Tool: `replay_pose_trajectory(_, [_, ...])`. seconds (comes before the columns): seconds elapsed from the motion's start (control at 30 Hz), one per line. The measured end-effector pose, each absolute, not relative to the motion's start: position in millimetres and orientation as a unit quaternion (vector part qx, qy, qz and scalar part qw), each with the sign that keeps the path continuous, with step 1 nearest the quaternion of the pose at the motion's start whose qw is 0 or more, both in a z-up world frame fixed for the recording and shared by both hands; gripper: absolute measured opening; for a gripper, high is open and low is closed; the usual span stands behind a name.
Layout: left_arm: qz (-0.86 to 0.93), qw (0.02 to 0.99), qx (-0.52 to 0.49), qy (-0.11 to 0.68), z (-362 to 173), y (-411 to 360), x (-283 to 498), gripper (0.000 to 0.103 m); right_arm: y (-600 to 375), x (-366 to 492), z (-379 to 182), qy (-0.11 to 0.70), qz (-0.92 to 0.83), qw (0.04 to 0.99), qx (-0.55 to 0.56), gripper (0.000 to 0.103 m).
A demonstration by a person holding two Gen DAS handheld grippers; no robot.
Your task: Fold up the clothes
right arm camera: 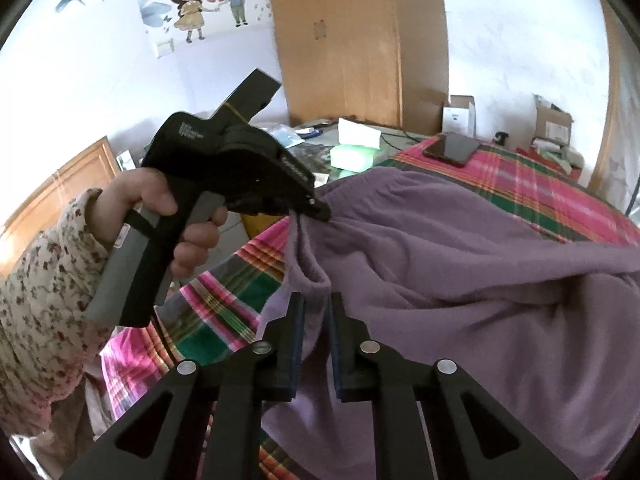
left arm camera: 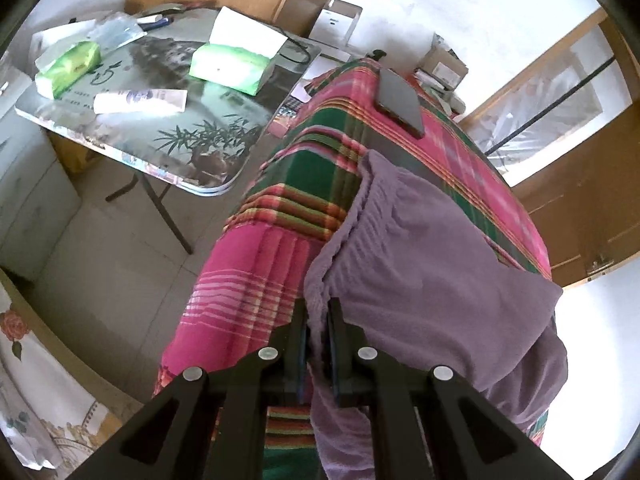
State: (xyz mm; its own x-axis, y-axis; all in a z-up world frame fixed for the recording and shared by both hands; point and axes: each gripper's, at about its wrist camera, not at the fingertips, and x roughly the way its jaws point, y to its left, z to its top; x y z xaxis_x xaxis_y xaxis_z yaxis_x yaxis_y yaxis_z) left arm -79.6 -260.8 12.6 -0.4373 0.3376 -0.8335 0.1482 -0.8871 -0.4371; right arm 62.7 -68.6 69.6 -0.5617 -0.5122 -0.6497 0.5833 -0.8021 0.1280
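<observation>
Garment: purple garment [left arm camera: 440,248] lying on plaid bed [left arm camera: 260,292].
Left tool [left arm camera: 318,320]: pinching its gathered edge.
Right tool [right arm camera: 317,312]: clamping a fold.
Nearby: phone [left arm camera: 400,96] lying further up bed; cluttered tabletop [left arm camera: 172,136] standing alongside.

The left gripper [left arm camera: 318,320] has its fingers [left arm camera: 298,332] pressed nearly together, pinching a fold between them. The right gripper [right arm camera: 317,312] does likewise. A hand [right arm camera: 160,208] in a floral sleeve [right arm camera: 44,280] squeezes the left gripper's trigger.
</observation>
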Motion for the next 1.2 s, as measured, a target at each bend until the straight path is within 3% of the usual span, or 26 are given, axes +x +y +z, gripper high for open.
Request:
replay_pose_trajectory(0.17, [0.819, 0.048, -0.526, -0.224, 17, -263, -73, 0.018, -42, 59, 71, 0.01, -0.881, 0.305, 0.361, 0.012])
replay_pose_trajectory(0.47, [0.844, 0.052, -0.49, -0.21, 54, -254, -42, 0.018, 71, 62, 86, -0.058, -0.922, 0.184, 0.337, 0.017])
replay_pose_trajectory(0.6, [0.856, 0.073, -0.477, -0.186, 75, -228, -36, 0.018, 120, 68, 91, -0.069, -0.937, 0.118, 0.322, 0.017])
replay_pose_trajectory(0.77, [0.869, 0.101, -0.459, -0.156, 101, -195, -28, 0.024, 170, 68, 87, -0.112, -0.939, 0.066, 0.319, 0.025])
replay_pose_trajectory(1.2, [0.823, 0.237, -0.512, -0.061, 90, -31, -49, 0.025, 241, 39, 75, -0.188, -0.921, 0.059, 0.335, 0.026])
